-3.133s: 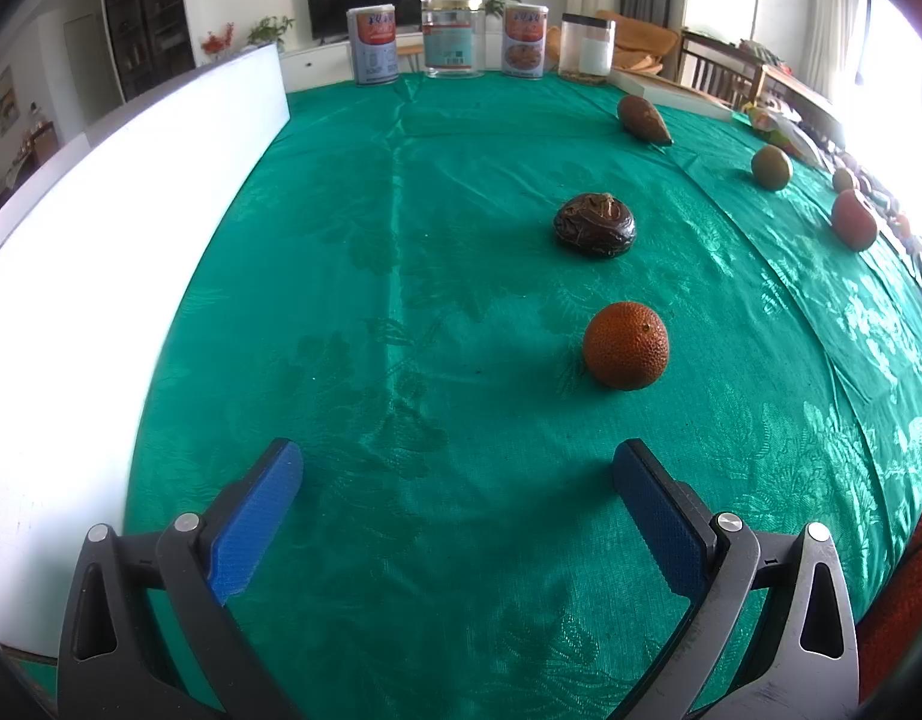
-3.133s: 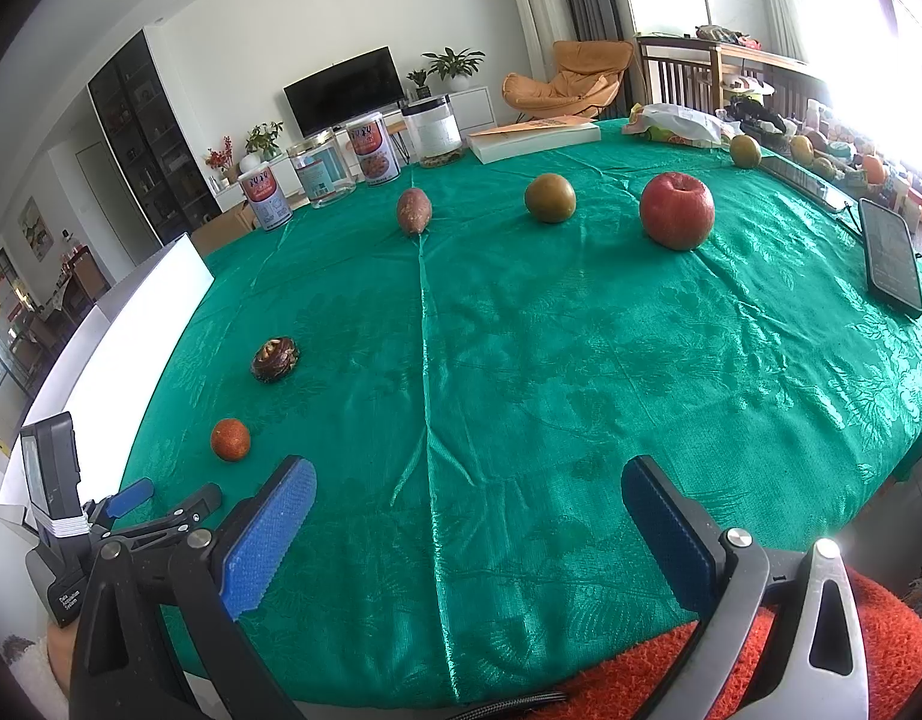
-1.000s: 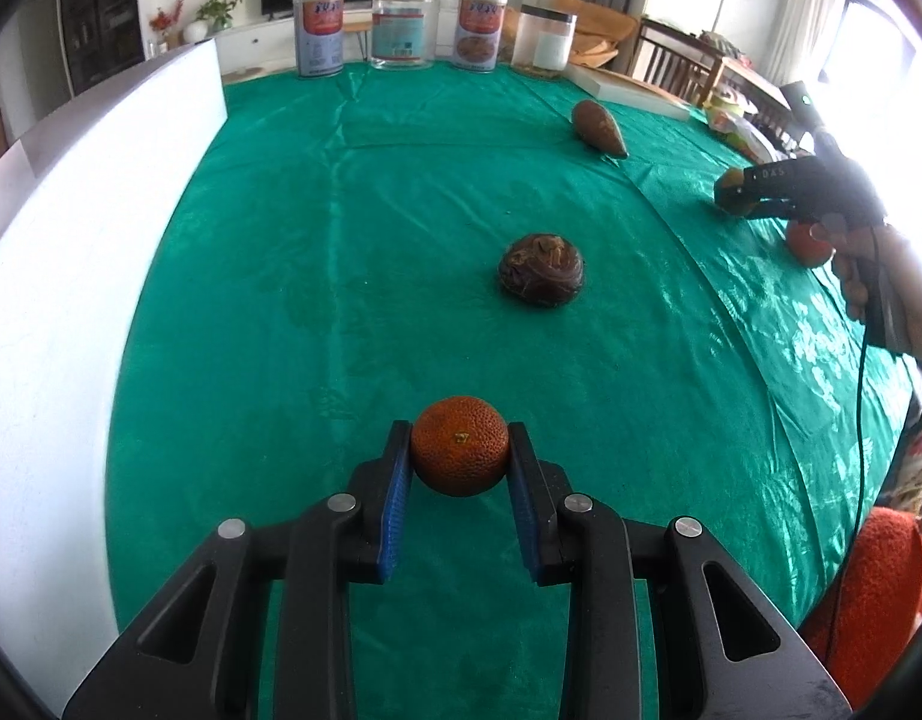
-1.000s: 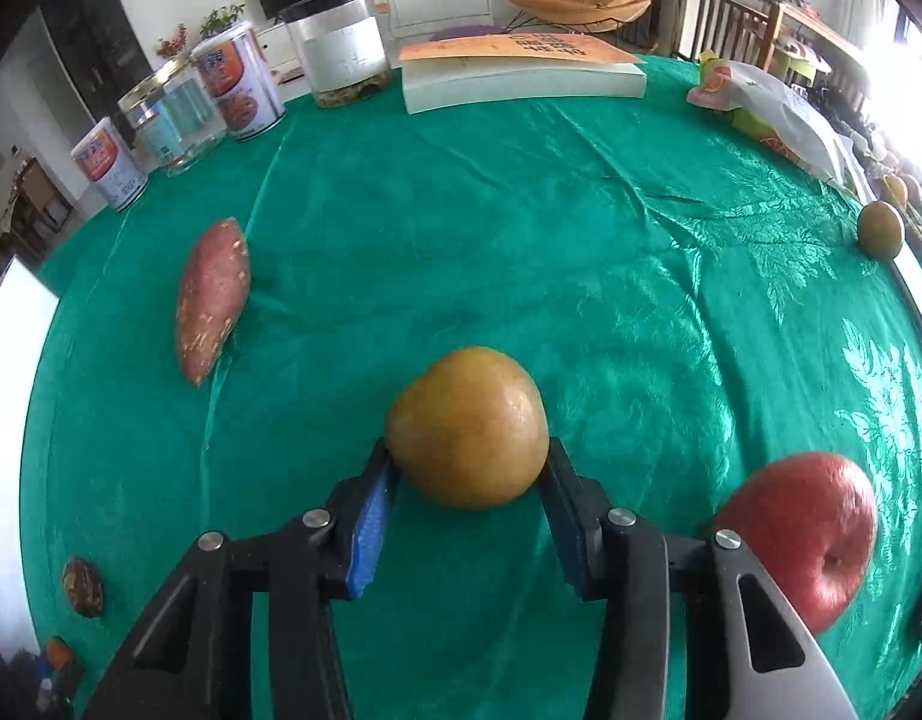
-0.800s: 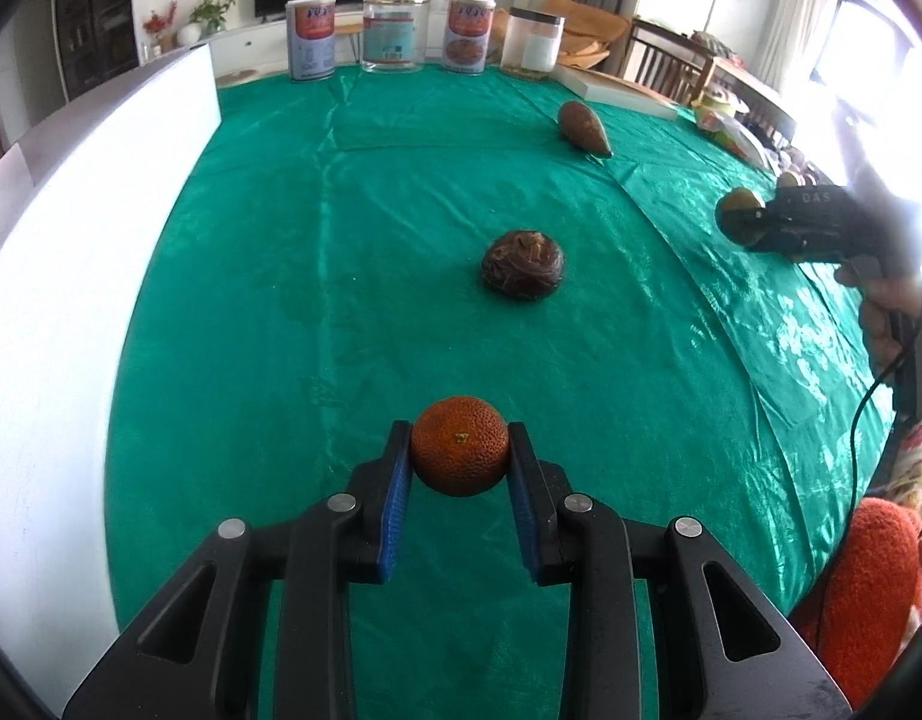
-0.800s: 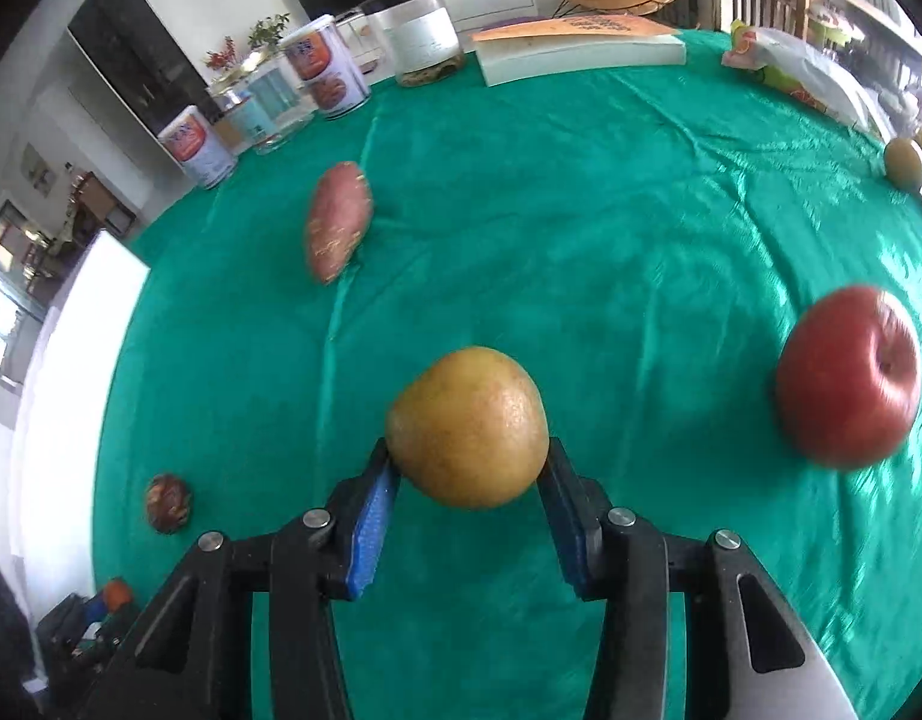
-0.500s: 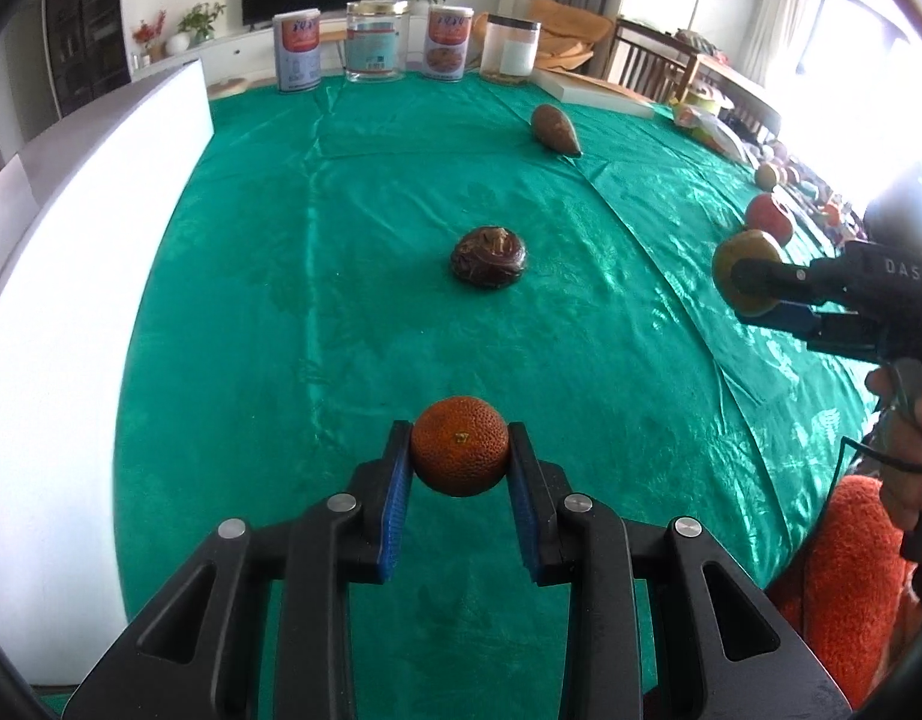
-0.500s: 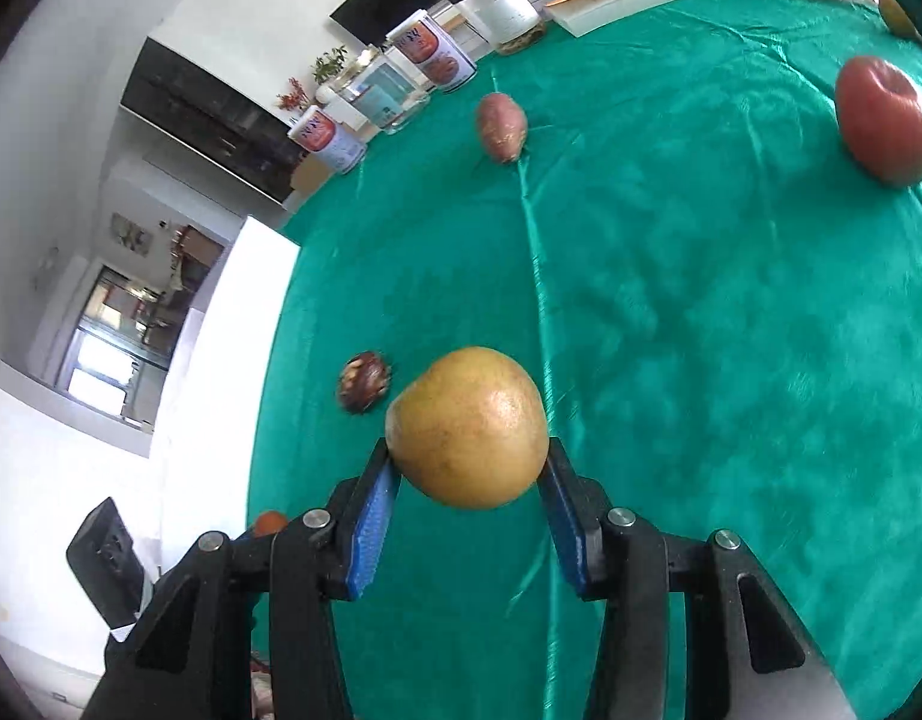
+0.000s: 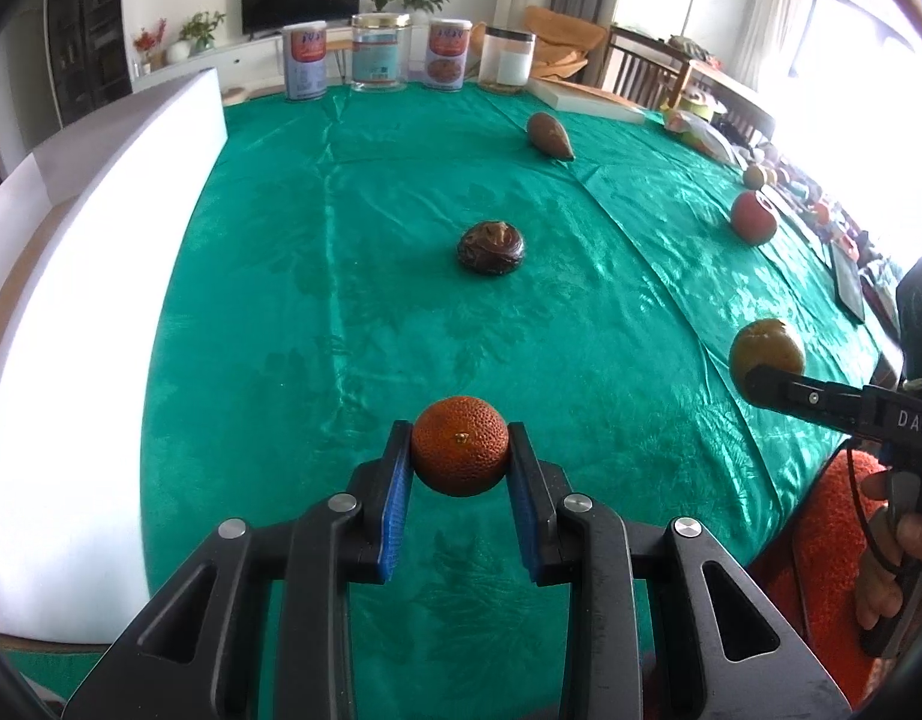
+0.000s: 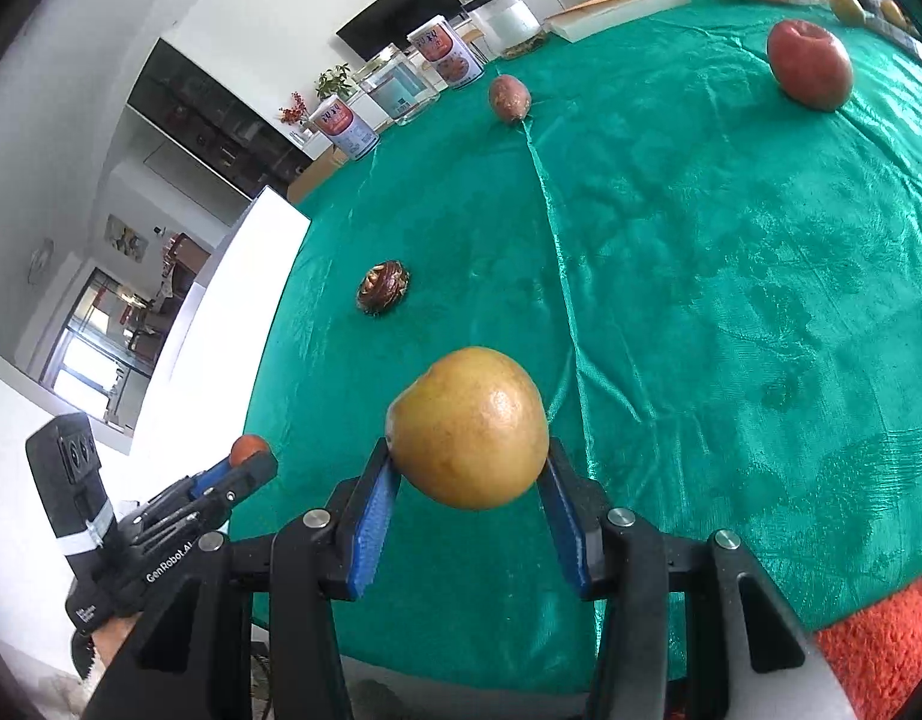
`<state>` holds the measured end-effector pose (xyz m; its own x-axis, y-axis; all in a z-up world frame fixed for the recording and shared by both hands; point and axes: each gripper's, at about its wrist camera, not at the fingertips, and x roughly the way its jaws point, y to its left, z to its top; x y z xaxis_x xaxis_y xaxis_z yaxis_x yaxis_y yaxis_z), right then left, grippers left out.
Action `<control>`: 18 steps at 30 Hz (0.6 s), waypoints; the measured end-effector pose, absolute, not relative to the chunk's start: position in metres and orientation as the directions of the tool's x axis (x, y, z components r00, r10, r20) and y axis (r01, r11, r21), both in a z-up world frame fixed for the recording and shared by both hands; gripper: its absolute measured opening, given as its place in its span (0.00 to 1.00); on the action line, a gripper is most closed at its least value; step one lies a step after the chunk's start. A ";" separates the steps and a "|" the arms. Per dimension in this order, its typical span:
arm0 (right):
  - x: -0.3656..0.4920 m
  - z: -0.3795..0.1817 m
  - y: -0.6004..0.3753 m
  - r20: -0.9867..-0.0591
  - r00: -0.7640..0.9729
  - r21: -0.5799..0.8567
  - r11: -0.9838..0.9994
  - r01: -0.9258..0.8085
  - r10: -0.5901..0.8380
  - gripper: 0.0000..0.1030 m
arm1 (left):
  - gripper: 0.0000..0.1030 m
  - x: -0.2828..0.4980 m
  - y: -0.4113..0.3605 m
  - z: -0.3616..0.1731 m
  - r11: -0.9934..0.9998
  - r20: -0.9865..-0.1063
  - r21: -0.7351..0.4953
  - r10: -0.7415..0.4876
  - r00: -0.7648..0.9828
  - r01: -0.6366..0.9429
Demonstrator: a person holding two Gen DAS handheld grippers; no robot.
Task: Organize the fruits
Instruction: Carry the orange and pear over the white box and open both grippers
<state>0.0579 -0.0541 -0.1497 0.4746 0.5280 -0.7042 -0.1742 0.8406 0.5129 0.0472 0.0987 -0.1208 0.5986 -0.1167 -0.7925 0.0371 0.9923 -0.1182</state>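
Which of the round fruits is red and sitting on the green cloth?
The red apple, resting free on the cloth; the orange and yellow pear are held in grippers.

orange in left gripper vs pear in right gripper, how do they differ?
Colour: the orange is deep orange-red; the pear is yellow-brown.
Skin: the orange is coarsely pitted; the pear is smooth with fine speckles and a glossy highlight.
Shape: the orange is round; the pear narrows toward one side.
Fit: the pear bulges well past the blue pads of the right gripper; the orange sits more compactly in the left gripper.
Shared: each is clamped and held above the green tablecloth.
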 end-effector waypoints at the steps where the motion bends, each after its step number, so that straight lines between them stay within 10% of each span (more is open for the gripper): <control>1: 0.061 -0.148 -0.051 -0.703 0.484 0.498 0.847 -0.188 0.521 0.46 | 0.29 0.046 0.099 -0.121 0.992 -0.792 -0.117 -0.115 0.600 0.035; 18: 0.054 -0.136 -0.035 -0.688 0.533 0.412 0.870 -0.273 0.493 0.46 | 0.29 0.042 0.106 -0.118 0.990 -0.785 -0.140 -0.119 0.608 0.013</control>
